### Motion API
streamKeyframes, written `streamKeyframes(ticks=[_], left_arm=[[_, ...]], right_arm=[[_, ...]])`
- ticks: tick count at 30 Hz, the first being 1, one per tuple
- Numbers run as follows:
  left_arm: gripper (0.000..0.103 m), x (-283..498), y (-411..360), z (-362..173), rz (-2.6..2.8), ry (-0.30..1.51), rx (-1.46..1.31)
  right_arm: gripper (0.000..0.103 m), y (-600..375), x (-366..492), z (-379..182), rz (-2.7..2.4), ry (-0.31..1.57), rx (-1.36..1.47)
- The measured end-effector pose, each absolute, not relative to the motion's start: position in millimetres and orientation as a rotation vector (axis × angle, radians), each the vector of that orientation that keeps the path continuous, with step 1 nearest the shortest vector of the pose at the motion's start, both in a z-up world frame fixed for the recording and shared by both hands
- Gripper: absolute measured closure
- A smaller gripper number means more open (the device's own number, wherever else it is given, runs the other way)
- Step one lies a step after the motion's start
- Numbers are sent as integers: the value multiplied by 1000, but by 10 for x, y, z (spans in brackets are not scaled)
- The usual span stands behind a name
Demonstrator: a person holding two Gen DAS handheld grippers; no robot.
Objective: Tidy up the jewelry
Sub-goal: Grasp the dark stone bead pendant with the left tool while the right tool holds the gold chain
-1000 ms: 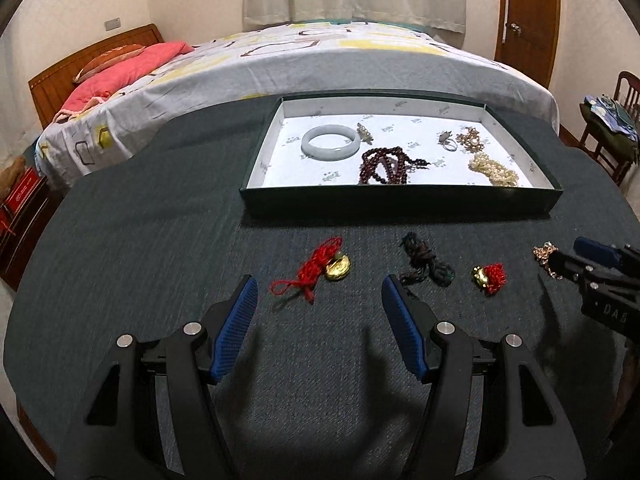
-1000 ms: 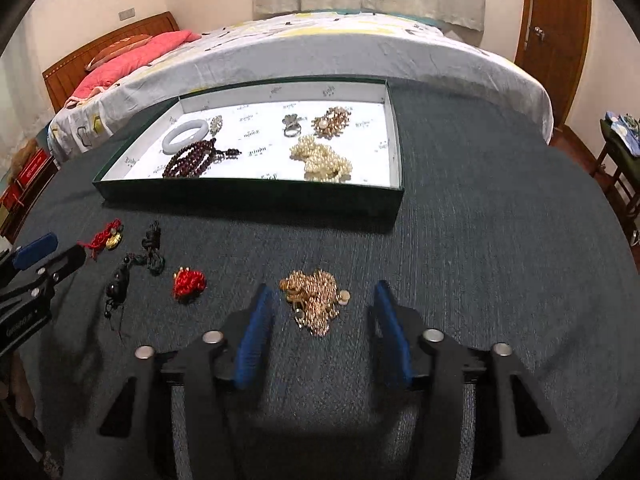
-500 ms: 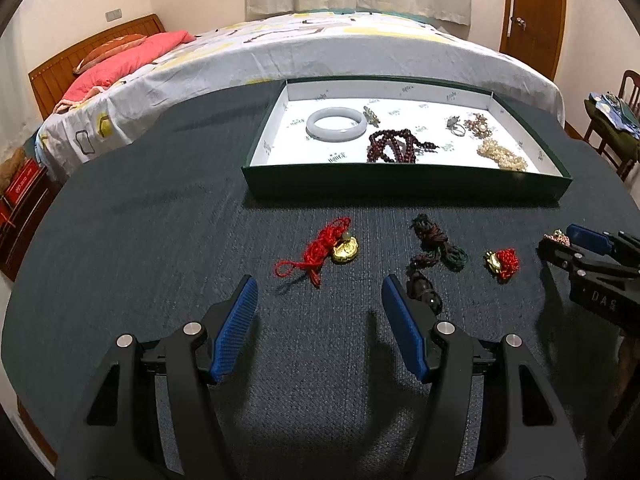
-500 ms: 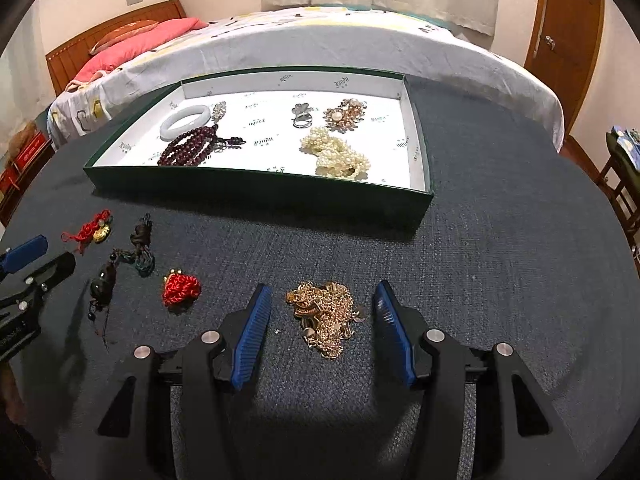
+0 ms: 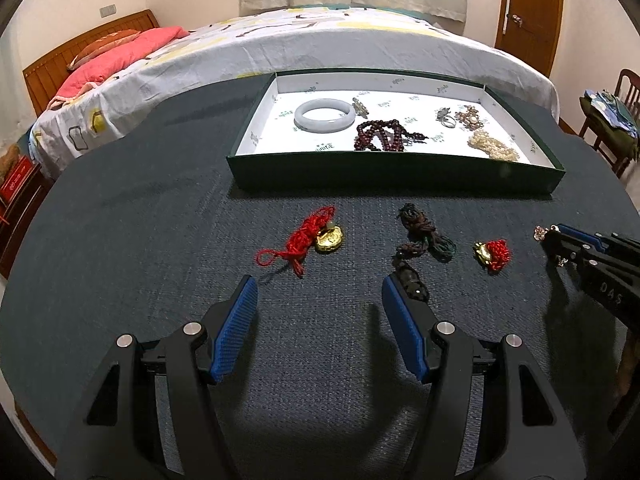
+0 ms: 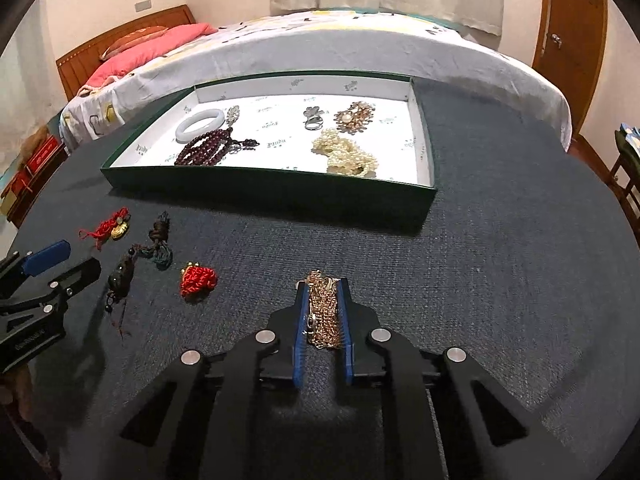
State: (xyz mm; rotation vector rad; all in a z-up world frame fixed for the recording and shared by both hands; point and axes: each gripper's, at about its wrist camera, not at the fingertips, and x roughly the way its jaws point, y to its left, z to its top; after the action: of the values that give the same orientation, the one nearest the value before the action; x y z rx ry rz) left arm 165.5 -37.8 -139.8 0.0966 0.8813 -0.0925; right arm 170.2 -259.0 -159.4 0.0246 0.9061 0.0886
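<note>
**Right wrist view: gold chain clamped, three pieces left on the desk**

Right wrist view shows your right claw [image 6: 322,312], whose jaws have just been closing, now clamped on the tangled gold chain necklace [image 6: 322,307] down on the dark woven desk [image 6: 500,280]. Inside the shallow green tray with white lining [image 6: 256,188] six pieces already lie sorted. In front of the tray, three pieces wait: the red cord with gold charm [image 5: 316,236], the dark green-brown cord bundle [image 5: 420,240] and the small red knotted charm [image 5: 494,254]. Your left claw [image 5: 316,312] hangs apart and empty, just short of the red cord. The lining's near right corner, beside the pearls, looks free; lift over the tray's front wall. The desk to the tray's right is bare.
</note>
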Motion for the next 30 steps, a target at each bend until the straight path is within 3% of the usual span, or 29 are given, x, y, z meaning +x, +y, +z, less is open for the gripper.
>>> streamKeyframes(ticks=[25, 30], left_arm=[[40, 1758, -803, -1463, -170, 910, 112], [54, 1787, -795, -1537, -186, 931, 104]], right_arm=[[89, -2818, 1542, -1494, 65, 882, 49], [89, -2814, 1545, -1501, 65, 885, 48]])
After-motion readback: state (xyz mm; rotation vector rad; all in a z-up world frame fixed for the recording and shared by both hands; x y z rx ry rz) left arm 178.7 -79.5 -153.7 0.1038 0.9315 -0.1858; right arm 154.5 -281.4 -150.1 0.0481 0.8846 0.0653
